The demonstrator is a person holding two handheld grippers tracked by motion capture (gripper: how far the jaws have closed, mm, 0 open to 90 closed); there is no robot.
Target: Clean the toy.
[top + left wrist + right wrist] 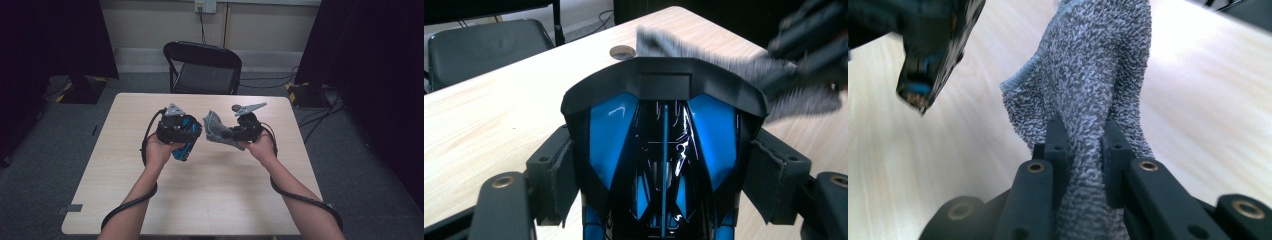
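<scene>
Above the middle of the wooden table (225, 200) I hold two things side by side. My left gripper (187, 136) is shut on a glossy blue and black toy (182, 149). In the left gripper view its pads (768, 176) press both flanks of the toy (664, 125), whose black wing-like bar faces away from the camera. My right gripper (231, 133) is shut on a grey terry cloth (217, 128). The cloth (1098, 65) rises bunched from between the jaws of the right gripper (1087, 145), just beside the toy (930, 50).
A black folding chair (202, 67) stands beyond the table's far edge. Cables (315, 117) run over the grey floor at the right, and dark curtains hang at both sides. A small round disc (622, 51) lies on the tabletop near the far edge.
</scene>
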